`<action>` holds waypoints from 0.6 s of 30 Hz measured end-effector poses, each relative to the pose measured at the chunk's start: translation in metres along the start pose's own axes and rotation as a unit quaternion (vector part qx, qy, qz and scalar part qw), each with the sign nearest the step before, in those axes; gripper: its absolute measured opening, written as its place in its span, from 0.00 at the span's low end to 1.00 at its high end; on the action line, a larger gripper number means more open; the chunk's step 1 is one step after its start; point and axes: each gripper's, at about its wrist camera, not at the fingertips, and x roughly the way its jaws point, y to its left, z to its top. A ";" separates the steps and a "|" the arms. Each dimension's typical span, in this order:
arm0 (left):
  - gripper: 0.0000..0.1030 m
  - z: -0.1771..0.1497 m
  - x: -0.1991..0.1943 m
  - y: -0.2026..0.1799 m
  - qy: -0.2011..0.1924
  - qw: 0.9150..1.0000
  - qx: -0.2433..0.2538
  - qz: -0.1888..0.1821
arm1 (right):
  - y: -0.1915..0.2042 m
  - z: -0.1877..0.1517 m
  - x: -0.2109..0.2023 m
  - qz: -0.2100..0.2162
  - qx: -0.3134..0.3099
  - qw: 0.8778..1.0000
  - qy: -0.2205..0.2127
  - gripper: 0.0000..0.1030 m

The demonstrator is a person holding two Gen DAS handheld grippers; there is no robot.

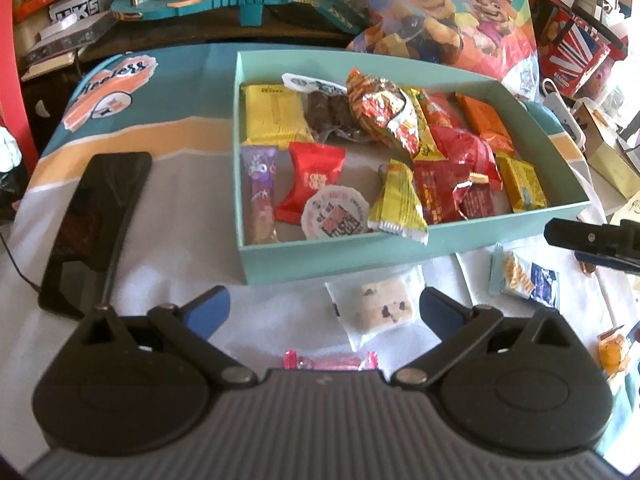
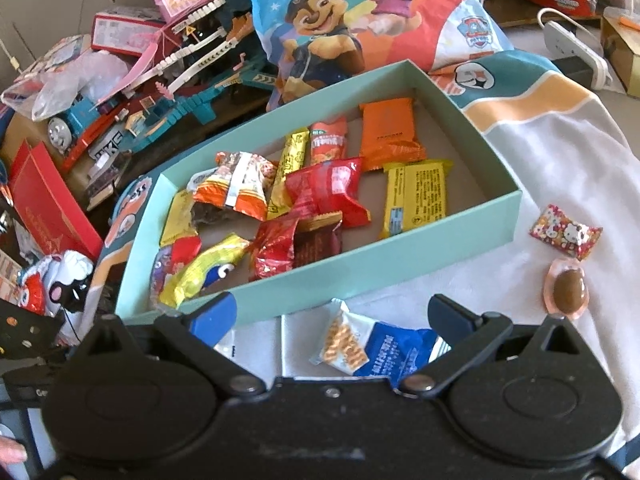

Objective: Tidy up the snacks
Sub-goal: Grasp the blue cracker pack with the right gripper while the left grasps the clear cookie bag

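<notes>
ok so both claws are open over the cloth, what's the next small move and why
Probably close the right claw on the blue and white snack packet lying between its open fingers. It lies on the white cloth, outside the teal box that holds most of the snacks, so it looks like the nearest one to put in.

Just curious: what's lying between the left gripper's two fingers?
In the left wrist view, a clear-wrapped nougat lies on the white cloth between the open left gripper fingers.

White cloth (image 1: 280, 312) — mint box (image 1: 340, 256), phone (image 1: 96, 216), nougat packet (image 1: 380, 308).
</notes>
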 end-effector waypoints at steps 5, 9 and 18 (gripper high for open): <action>1.00 -0.006 0.020 -0.008 0.020 1.000 0.019 -0.002 | 0.001 0.002 0.015 -0.018 -0.041 0.999 0.004 0.74; 1.00 -0.009 0.037 -0.017 0.033 0.999 0.035 -0.010 | 0.000 0.002 0.027 -0.015 -0.054 0.998 0.026 0.67; 0.70 -0.026 0.036 -0.048 0.032 0.993 0.098 -0.056 | 0.000 -0.017 0.033 0.004 -0.062 0.996 0.066 0.67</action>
